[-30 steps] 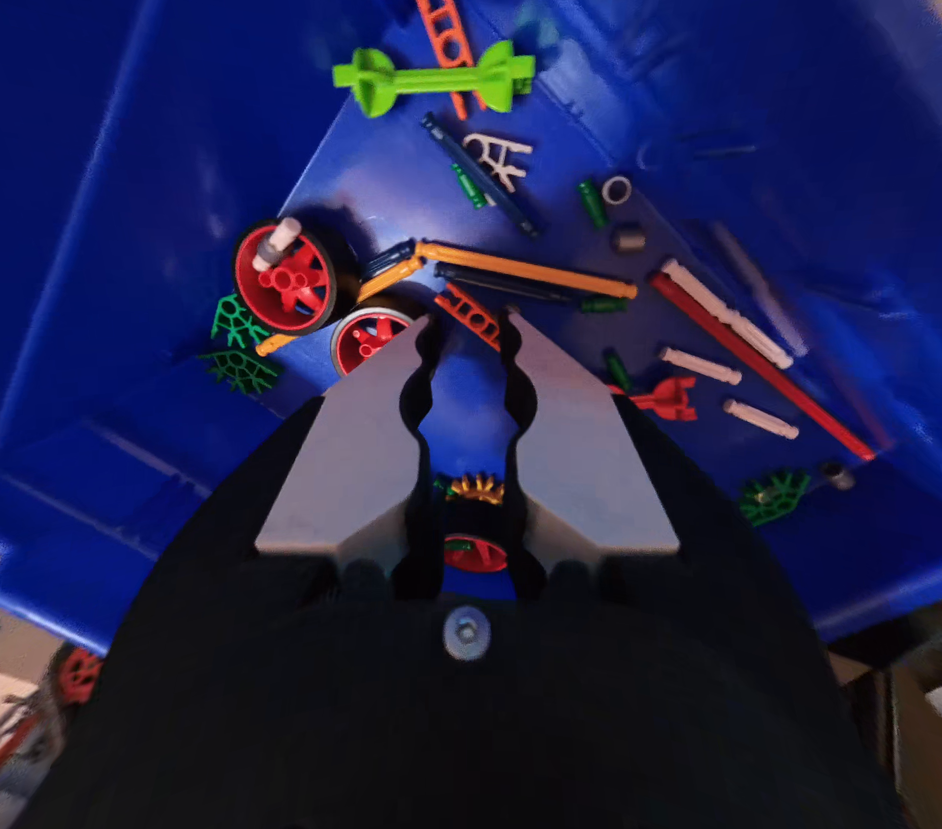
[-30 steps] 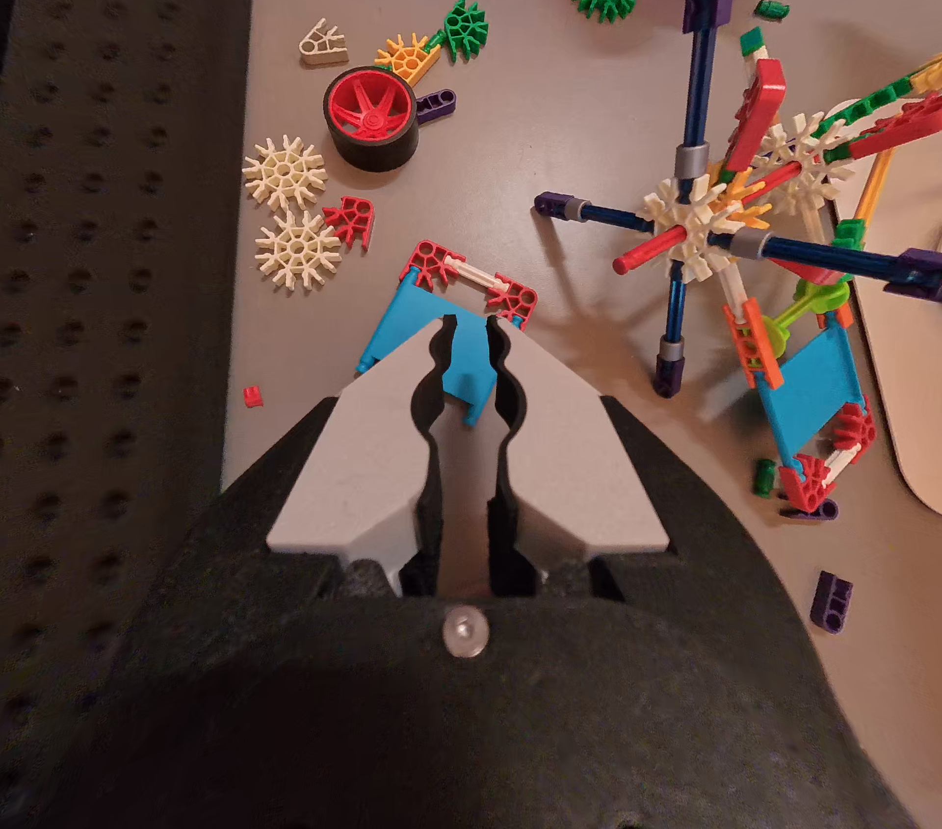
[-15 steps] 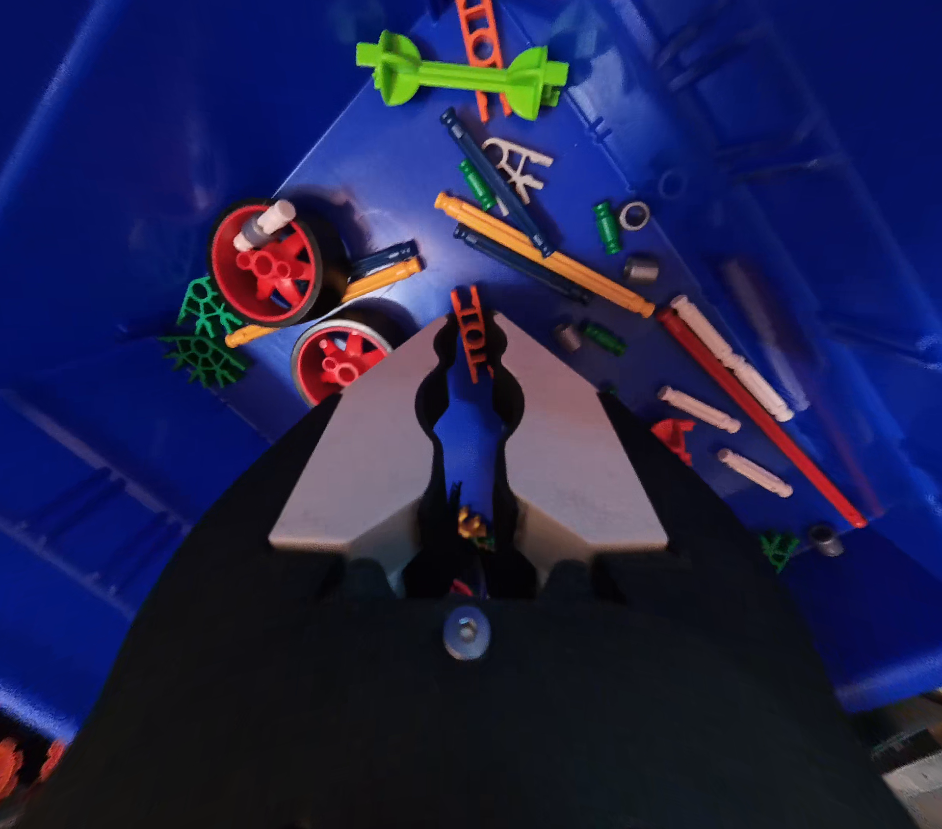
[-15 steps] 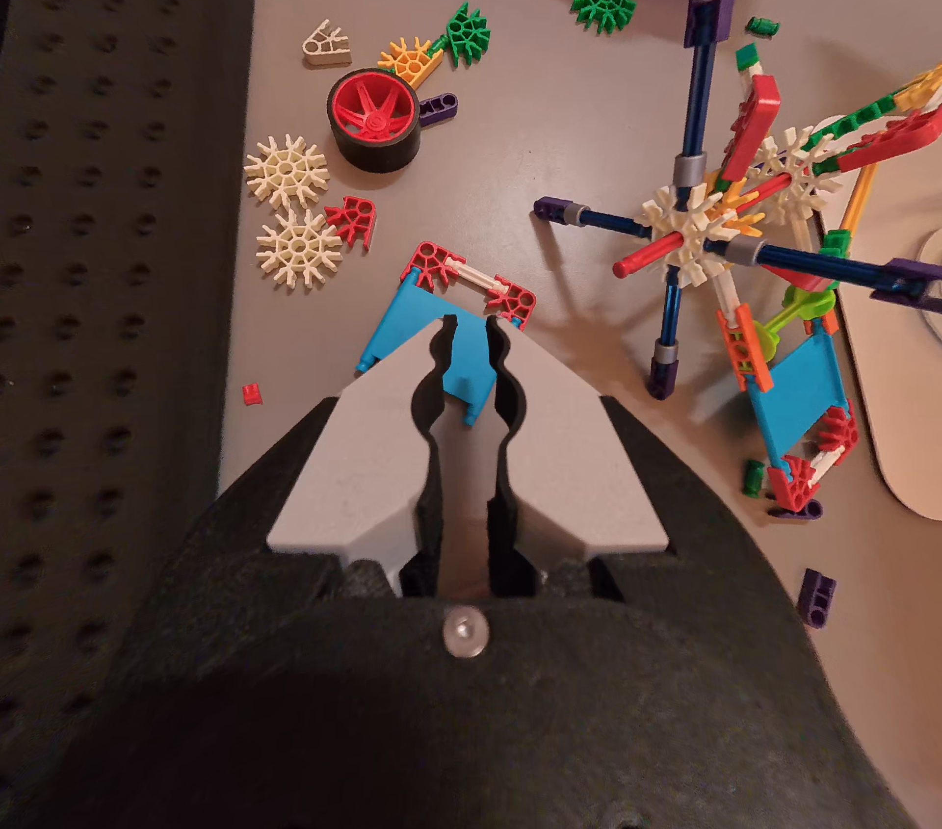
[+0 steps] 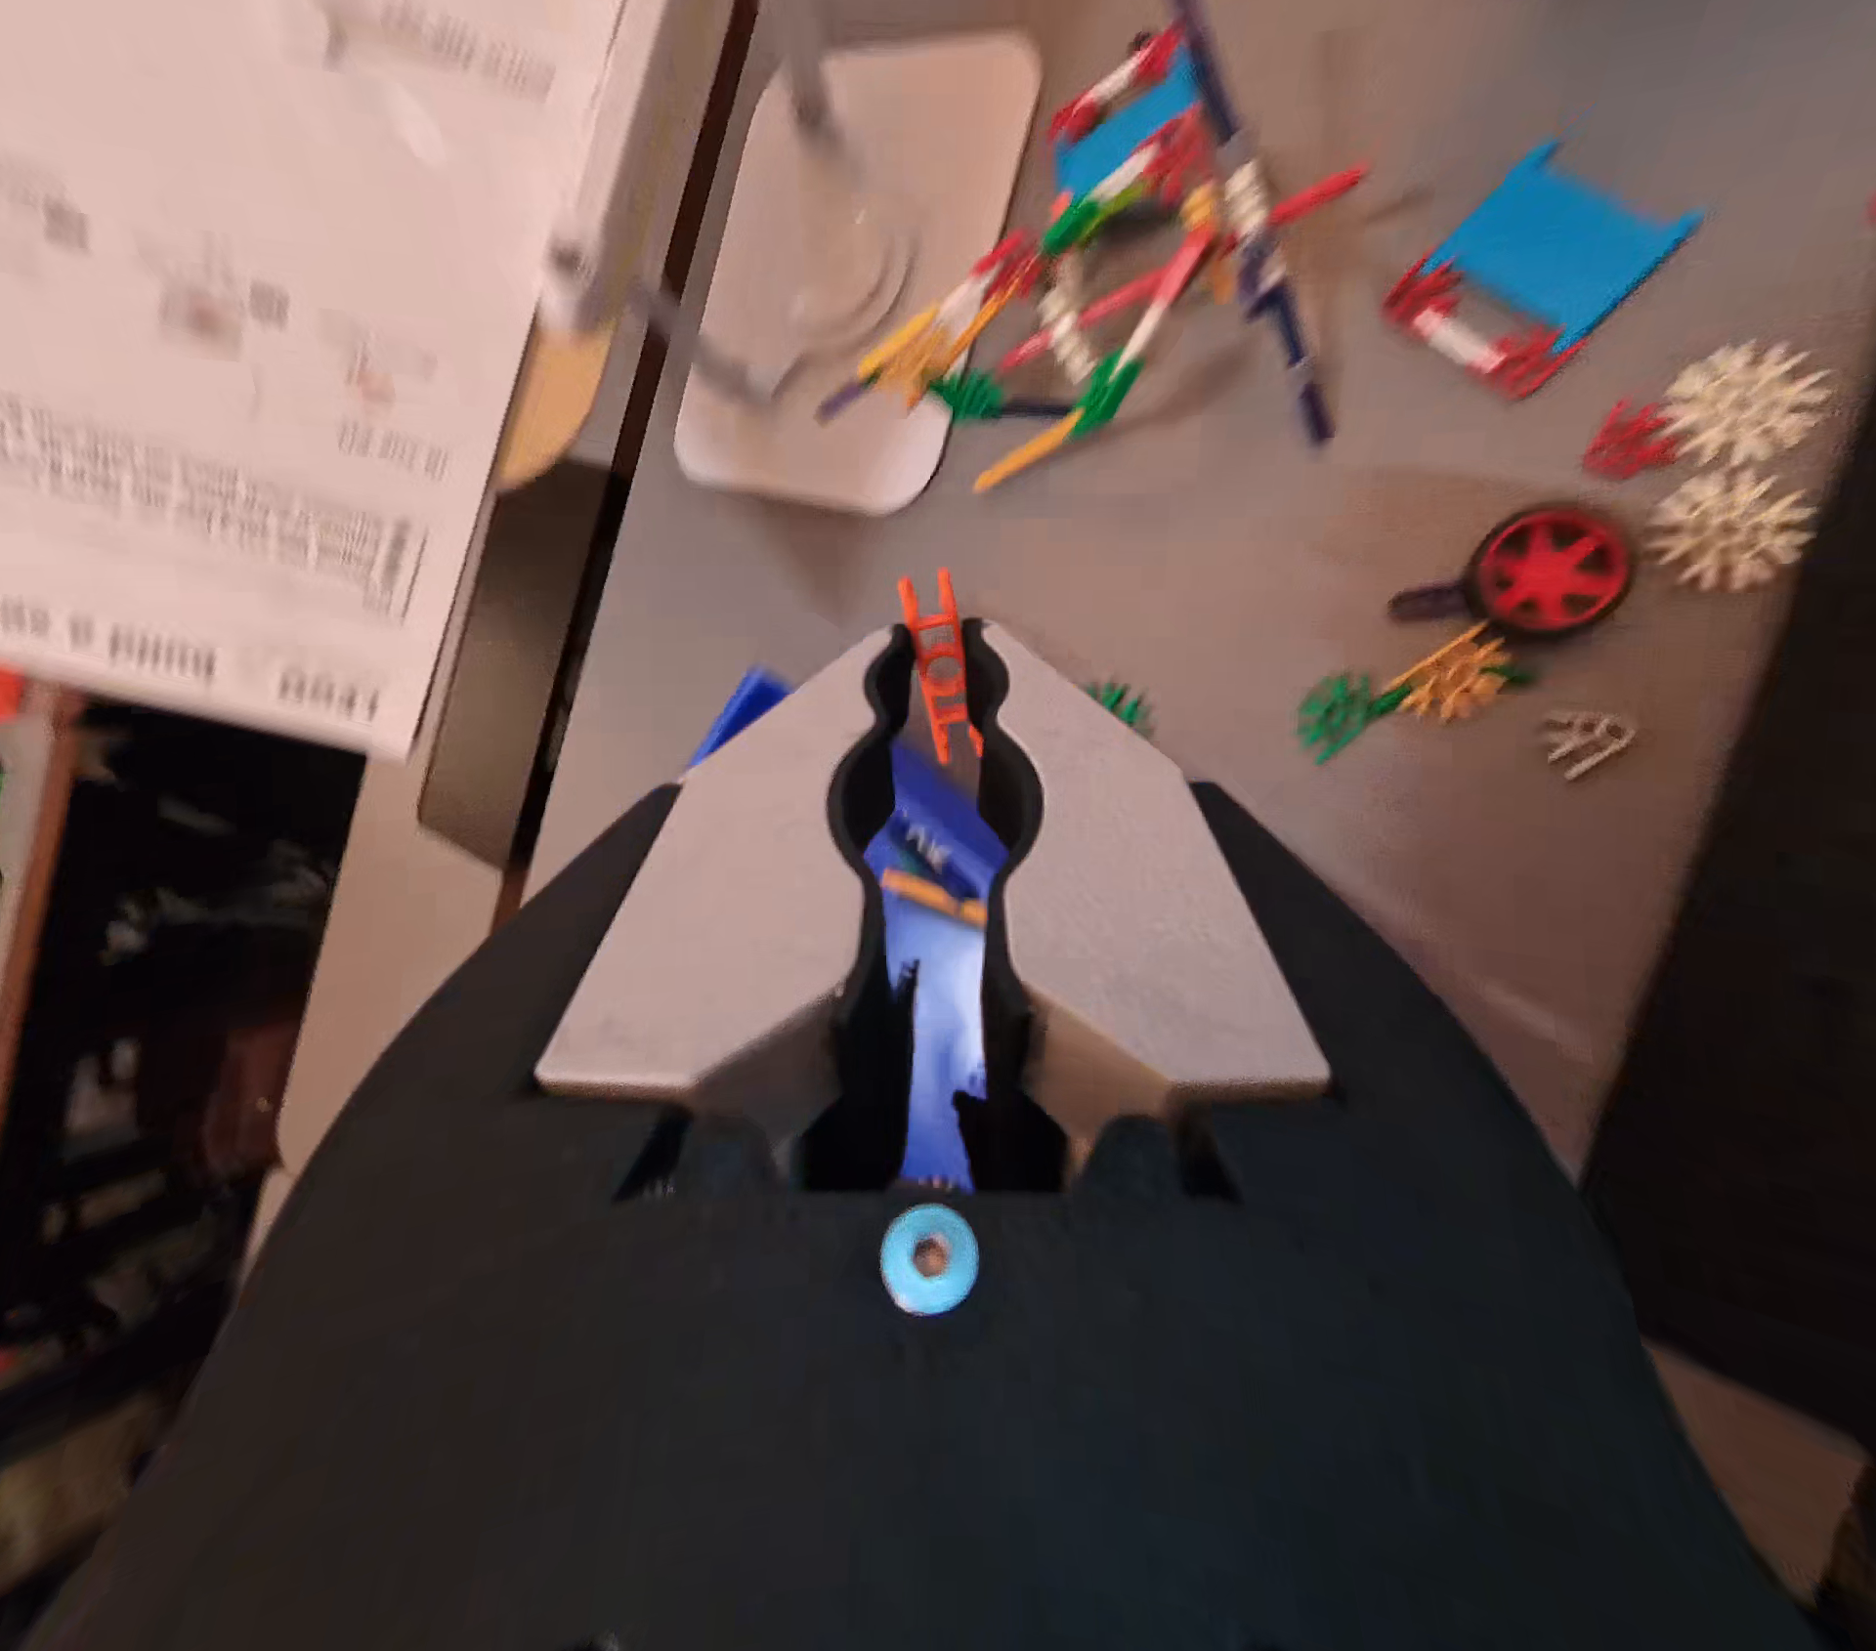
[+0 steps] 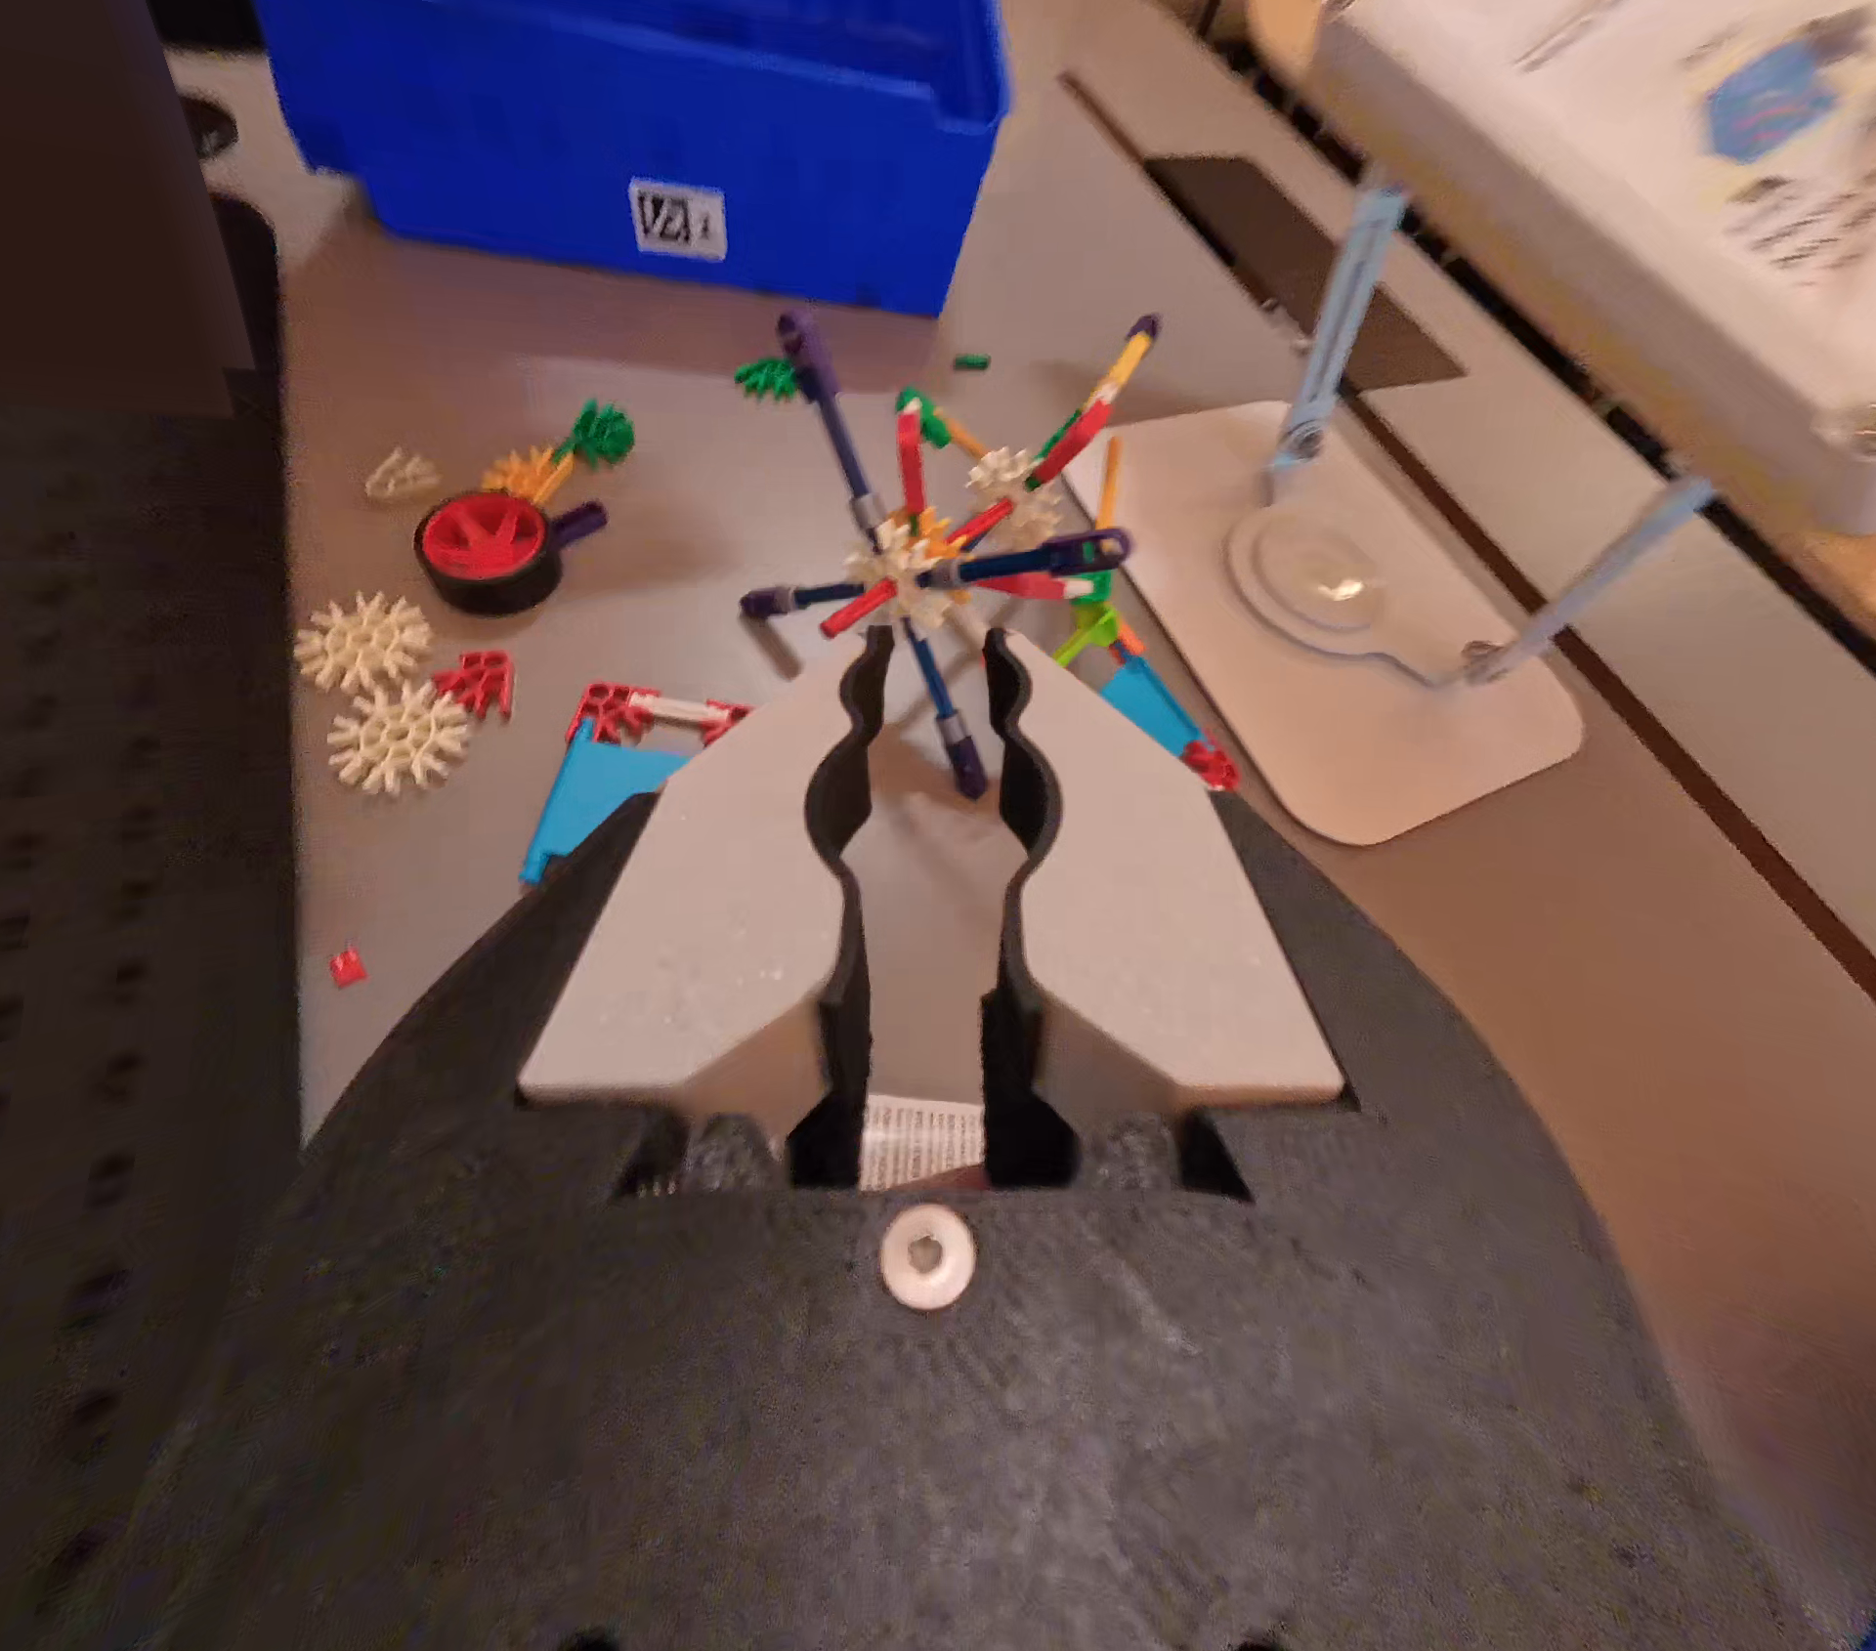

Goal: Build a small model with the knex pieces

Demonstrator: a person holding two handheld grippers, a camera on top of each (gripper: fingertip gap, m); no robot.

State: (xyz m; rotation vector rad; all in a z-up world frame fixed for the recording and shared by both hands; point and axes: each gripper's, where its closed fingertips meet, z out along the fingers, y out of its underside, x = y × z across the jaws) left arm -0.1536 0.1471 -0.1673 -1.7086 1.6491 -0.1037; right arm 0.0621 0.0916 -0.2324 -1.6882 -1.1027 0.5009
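- The left gripper (image 5: 939,638) has its jaws nearly together, clamped on a small orange ladder-shaped connector (image 5: 939,674); only the tips pinch it, and its upper end sticks out past them.
- That hold looks thin: the connector sits in the narrow throat of the scalloped jaws, so a twist or a bump could lever it out and drop it onto the grey table (image 5: 1167,547) (the left wrist view is smeared with motion blur, so the exact contact is hard to read).
- Below the left gripper, through the gap between the jaws, a strip of the blue bin shows; a dropped piece might fall back among its parts or onto the table, I cannot tell which.
- The right gripper (image 6: 934,648) holds nothing; its jaws stand moderately apart, hovering just in front of the rod-and-connector model (image 6: 914,557).
- The model stands on thin dark blue rods with purple ends, so a nudge from the right gripper's tips could tip it or pop a rod loose.
- Near the model lie a red wheel with black tyre (image 6: 487,547), two cream snowflake connectors (image 6: 381,689) and a light blue panel (image 6: 589,790); the blue bin (image 6: 650,110) stands farther back, and a white lamp base (image 6: 1350,689) is just beside the model.
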